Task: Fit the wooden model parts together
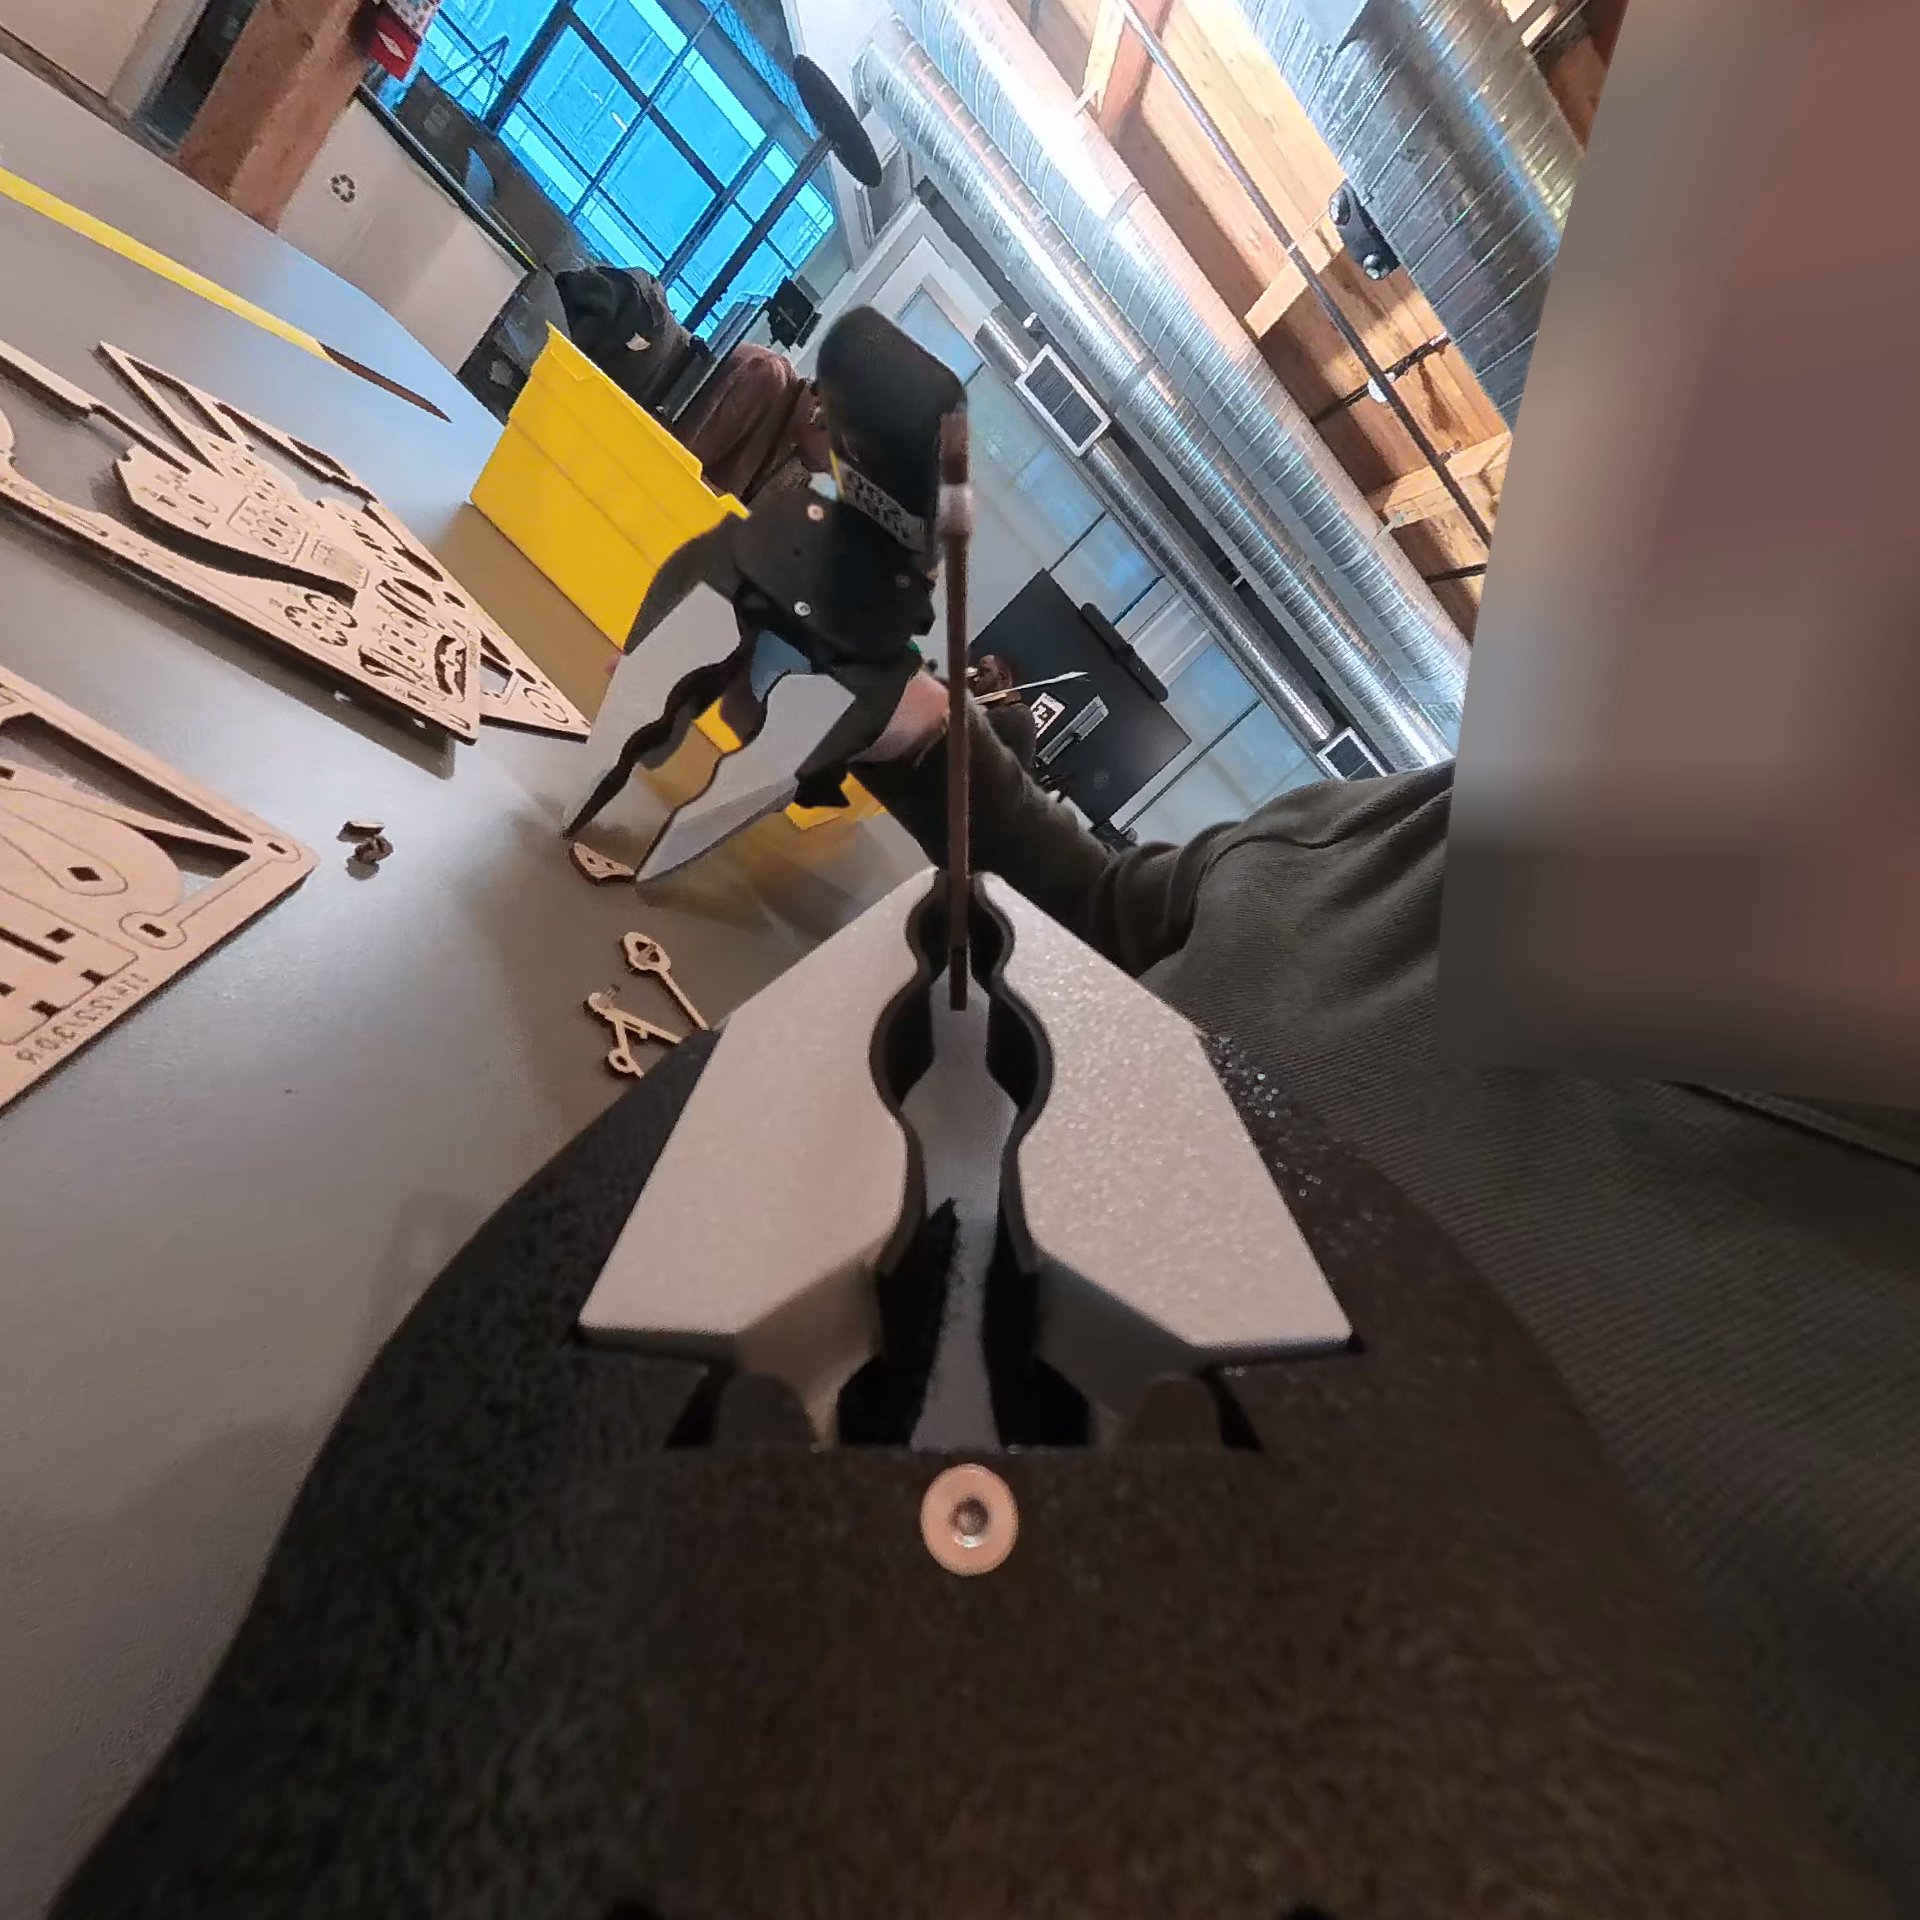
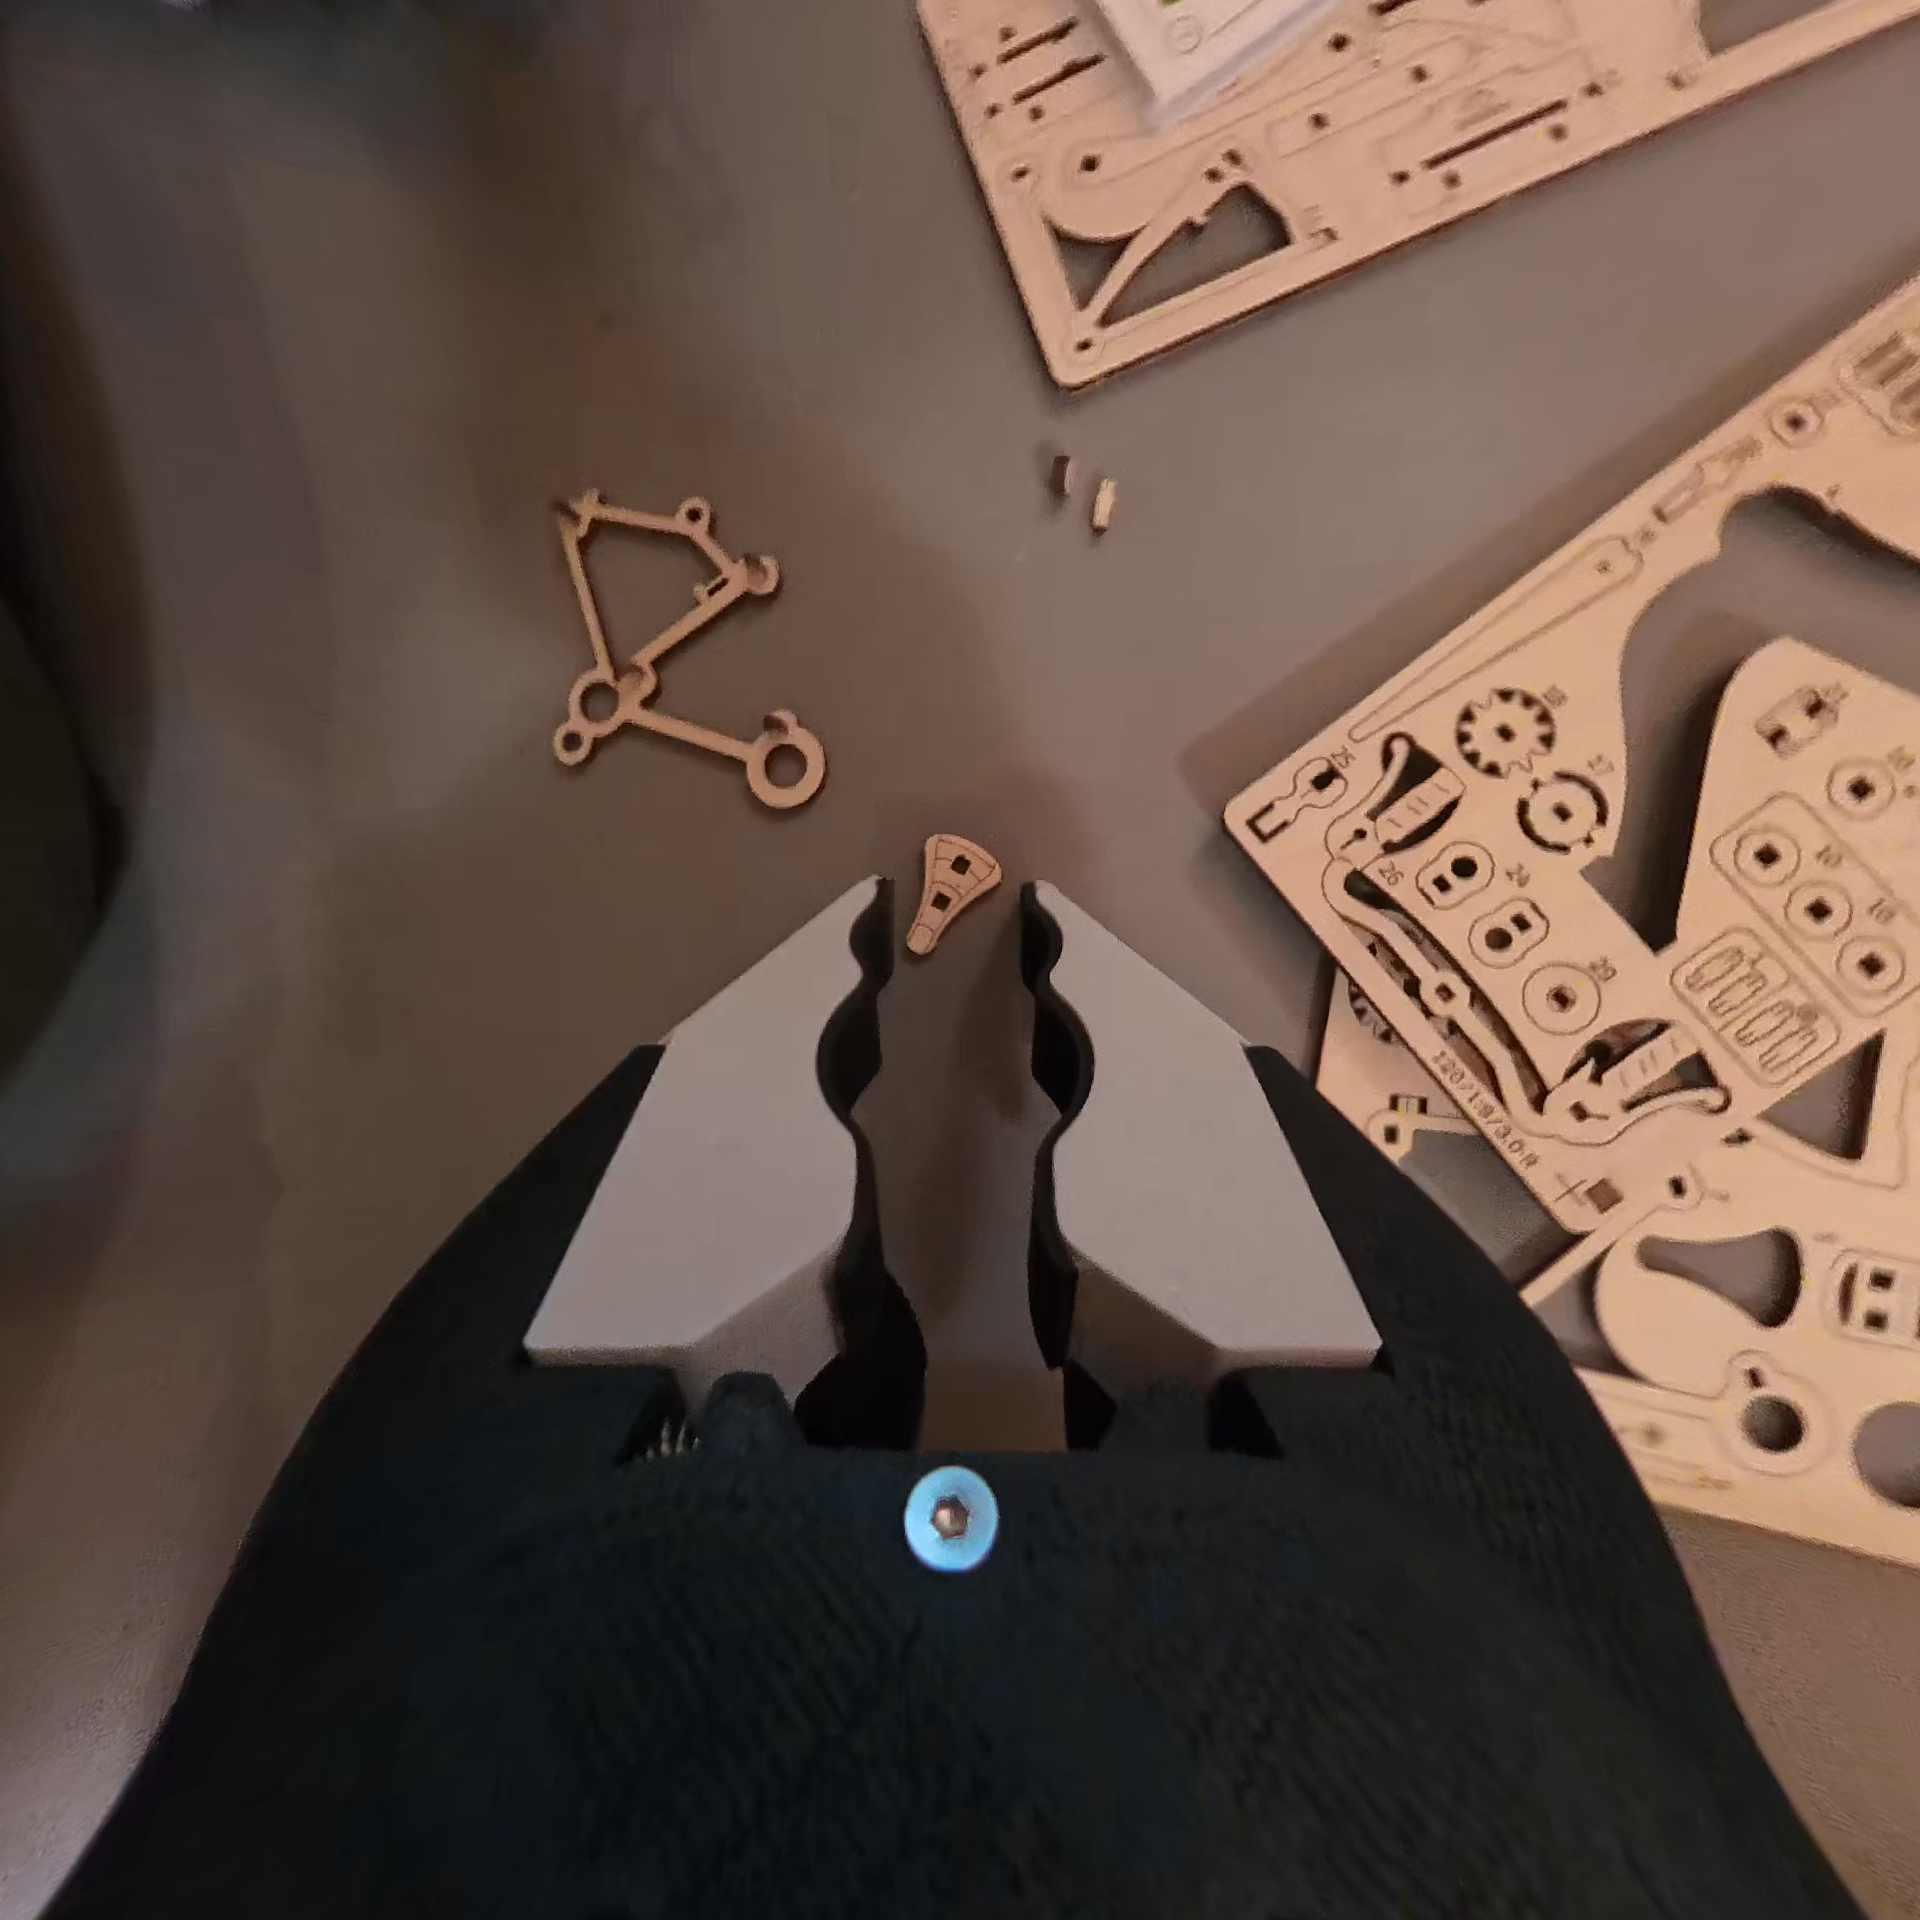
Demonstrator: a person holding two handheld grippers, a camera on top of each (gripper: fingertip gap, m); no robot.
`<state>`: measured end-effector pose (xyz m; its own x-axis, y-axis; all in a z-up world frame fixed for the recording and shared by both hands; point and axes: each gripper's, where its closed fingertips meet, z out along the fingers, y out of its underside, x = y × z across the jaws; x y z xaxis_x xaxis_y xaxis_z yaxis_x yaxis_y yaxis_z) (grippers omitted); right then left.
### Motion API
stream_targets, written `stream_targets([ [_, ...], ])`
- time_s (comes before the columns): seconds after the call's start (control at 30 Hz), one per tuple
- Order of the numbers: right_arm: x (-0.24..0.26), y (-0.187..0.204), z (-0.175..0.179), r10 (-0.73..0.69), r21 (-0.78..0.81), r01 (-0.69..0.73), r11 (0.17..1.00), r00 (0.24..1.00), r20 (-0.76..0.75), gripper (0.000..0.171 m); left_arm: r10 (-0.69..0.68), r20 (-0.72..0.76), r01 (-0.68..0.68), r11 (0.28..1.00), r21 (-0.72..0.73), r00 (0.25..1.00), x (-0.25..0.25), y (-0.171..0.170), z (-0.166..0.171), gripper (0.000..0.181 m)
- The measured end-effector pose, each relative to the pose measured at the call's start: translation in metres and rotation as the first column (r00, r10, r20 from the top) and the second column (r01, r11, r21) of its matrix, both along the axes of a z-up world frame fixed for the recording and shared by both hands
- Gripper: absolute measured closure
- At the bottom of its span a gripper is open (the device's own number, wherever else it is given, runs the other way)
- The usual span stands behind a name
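My left gripper [image 1: 958, 899] is shut on a thin dark wooden part [image 1: 956, 675], seen edge-on and standing straight up from between the fingertips. My right gripper [image 2: 956, 896] is open, tips down on the grey table. A small fan-shaped wooden part [image 2: 951, 891] lies flat between its tips, not gripped. A wooden linkage frame [image 2: 675, 644] lies on the table to the left beyond it. In the left wrist view the right gripper [image 1: 608, 847] shows farther off, open over the small part [image 1: 594, 867], with the linkage frame [image 1: 644, 997] nearer to me.
Laser-cut wooden sheets lie at the right [image 2: 1662, 883] and top [image 2: 1299, 177] of the right wrist view, and on the left of the left wrist view [image 1: 312, 582]. Two tiny wooden bits [image 2: 1081, 488] lie between them. A yellow bin [image 1: 592, 488] stands beyond. A person's sleeve [image 1: 1299, 883] is at the right. Left tips to right tips: about 15 cm.
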<state>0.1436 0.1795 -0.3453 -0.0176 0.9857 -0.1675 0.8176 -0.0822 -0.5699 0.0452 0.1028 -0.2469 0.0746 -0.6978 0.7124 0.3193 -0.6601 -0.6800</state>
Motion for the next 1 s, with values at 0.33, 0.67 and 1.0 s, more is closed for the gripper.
stream_targets([
  [0.33, -0.001, 0.001, -0.002, -0.218, 0.097, 0.225, 0.969, 0.973, -0.079, 0.163, 0.025, -0.026, -0.025, 1.000, 0.001, 0.999, 0.001, 0.002, -0.005, 0.181],
  [0.67, -0.015, 0.005, 0.010, -0.170, 0.161, 0.195, 0.968, 0.973, -0.159, 0.164, 0.161, -0.099, -0.157, 0.986, 0.051, 0.982, -0.010, 0.015, -0.006, 0.181],
  [1.0, -0.085, 0.030, 0.071, -0.070, 0.170, 0.149, 0.974, 0.913, -0.403, 0.165, 0.264, -0.271, -0.252, 0.964, 0.081, 0.926, -0.030, 0.038, -0.025, 0.181],
])
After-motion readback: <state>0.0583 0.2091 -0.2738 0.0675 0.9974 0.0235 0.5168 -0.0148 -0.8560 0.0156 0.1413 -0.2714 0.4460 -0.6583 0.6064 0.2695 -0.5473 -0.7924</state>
